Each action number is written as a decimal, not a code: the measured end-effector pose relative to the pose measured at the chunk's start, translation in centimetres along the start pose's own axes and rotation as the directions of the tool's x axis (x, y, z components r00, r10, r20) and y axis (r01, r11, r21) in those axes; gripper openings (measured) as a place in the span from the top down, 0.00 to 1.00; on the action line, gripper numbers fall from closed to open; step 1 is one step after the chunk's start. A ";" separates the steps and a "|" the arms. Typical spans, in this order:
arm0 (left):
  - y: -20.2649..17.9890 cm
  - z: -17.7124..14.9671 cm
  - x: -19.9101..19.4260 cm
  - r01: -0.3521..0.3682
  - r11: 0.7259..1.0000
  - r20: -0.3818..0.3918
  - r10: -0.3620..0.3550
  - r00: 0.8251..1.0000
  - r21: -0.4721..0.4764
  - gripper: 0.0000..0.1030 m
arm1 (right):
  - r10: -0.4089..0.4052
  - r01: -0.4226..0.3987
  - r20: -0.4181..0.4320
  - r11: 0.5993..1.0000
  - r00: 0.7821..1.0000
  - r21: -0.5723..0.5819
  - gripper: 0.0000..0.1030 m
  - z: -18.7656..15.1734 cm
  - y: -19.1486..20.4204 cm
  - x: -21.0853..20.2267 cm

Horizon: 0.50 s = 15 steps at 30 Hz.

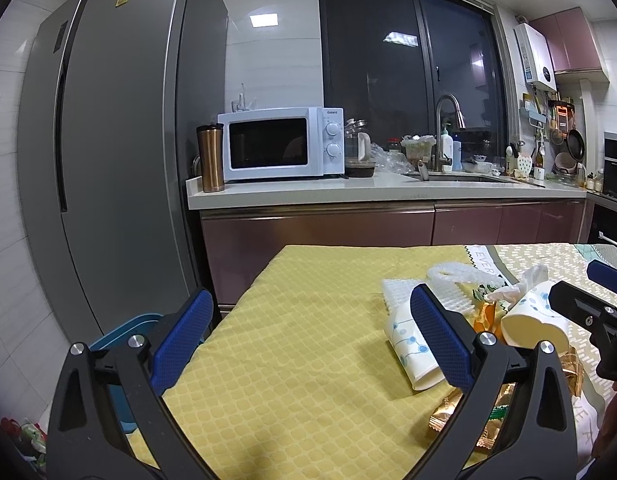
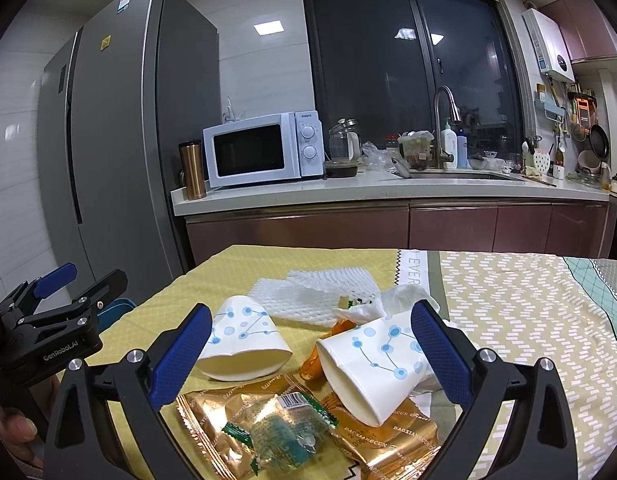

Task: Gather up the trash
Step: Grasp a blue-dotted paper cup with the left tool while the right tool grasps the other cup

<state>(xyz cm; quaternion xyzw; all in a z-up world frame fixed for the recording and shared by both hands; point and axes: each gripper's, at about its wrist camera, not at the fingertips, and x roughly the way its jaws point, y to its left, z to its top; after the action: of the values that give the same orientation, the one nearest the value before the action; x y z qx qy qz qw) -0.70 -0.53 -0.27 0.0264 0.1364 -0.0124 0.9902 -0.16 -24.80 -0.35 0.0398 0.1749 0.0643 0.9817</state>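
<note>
Best to lower wide-open right gripper (image 2: 311,344) onto nearest paper cup (image 2: 374,368) on desk (image 2: 244,268), left gripper (image 1: 308,340) likewise open, clear of wrappers (image 2: 284,428)

Two paper cups (image 2: 244,340) (image 2: 378,364), two gold wrappers (image 2: 206,428) (image 2: 392,436), one clear wrapper (image 2: 284,428), one foam net (image 2: 316,292), one tissue (image 2: 404,298).

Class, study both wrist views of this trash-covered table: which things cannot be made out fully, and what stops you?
- Blue bin, left wrist view: contents hidden by the left gripper and table edge.
- Gold wrappers, right wrist view: partly cut off by the right gripper's frame and covered by the right paper cup.
- Orange wrapper, right wrist view: mostly hidden between the cups.
- Wrapper print: too small to read fully.
</note>
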 end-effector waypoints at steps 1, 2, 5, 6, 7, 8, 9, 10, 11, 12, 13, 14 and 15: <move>-0.1 0.0 0.1 0.002 1.000 -0.004 -0.002 1.000 0.002 0.05 | -0.003 0.003 -0.004 1.000 1.000 0.002 0.06 0.0 -0.1 0.1; -0.2 -0.1 0.2 0.003 1.000 -0.008 -0.003 1.000 0.003 0.05 | -0.005 0.005 -0.007 1.000 1.000 0.006 0.06 -0.1 -0.3 0.1; -0.5 -0.2 0.7 0.025 1.000 -0.028 -0.025 0.999 0.005 0.05 | -0.011 0.011 -0.020 1.000 1.000 0.012 0.06 -0.2 -0.7 0.3; -0.6 -0.3 0.9 0.037 0.999 -0.040 -0.037 0.999 0.005 0.05 | -0.014 0.014 -0.025 1.000 1.000 0.013 0.06 -0.3 -0.9 0.3; -0.7 -0.4 1.1 0.051 0.999 -0.051 -0.050 0.997 0.006 0.05 | -0.019 0.019 -0.032 1.000 0.999 0.014 0.06 -0.4 -1.0 0.4; -0.9 -0.6 1.4 0.067 0.998 -0.066 -0.066 0.996 0.010 0.05 | -0.026 0.026 -0.038 1.000 0.999 0.015 0.06 -0.6 -1.2 0.5; -1.1 -0.8 1.7 0.087 0.996 -0.086 -0.086 0.993 0.013 0.05 | -0.034 0.034 -0.047 0.999 0.998 0.016 0.06 -0.7 -1.5 0.6; -1.2 -0.9 2.1 0.102 0.995 -0.105 -0.100 0.989 0.011 0.05 | -0.040 0.041 -0.057 0.999 0.998 0.017 0.06 -0.9 -1.6 0.7; -1.4 -1.1 2.6 0.120 0.993 -0.123 -0.119 0.985 0.006 0.05 | -0.045 0.047 -0.067 0.999 0.997 0.017 0.06 -1.1 -1.8 0.9; -1.6 -1.4 3.1 0.142 0.990 -0.146 -0.141 0.979 0.001 0.05 | -0.055 0.057 -0.082 0.998 0.995 0.016 0.06 -1.3 -2.0 1.1; -1.8 -1.6 3.5 0.161 0.987 -0.169 -0.160 0.973 -0.005 0.05 | -0.068 0.070 -0.097 0.998 0.993 0.012 0.06 -1.5 -2.2 1.3; -1.9 -1.9 4.0 0.182 0.983 -0.191 -0.181 0.965 -0.012 0.05 | -0.078 0.079 -0.109 0.997 0.991 0.007 0.06 -1.8 -2.3 1.5; -2.1 -2.2 4.7 0.207 0.978 -0.220 -0.207 0.953 -0.020 0.05 | -0.089 0.090 -0.128 0.996 0.988 0.002 0.07 -2.0 -2.4 1.8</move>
<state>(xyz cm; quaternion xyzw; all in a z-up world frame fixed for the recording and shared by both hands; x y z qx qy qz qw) 3.13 -2.61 -3.73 0.0149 0.2474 -0.1134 0.9621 1.06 -26.84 -3.04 0.0316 0.2390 0.0220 0.9702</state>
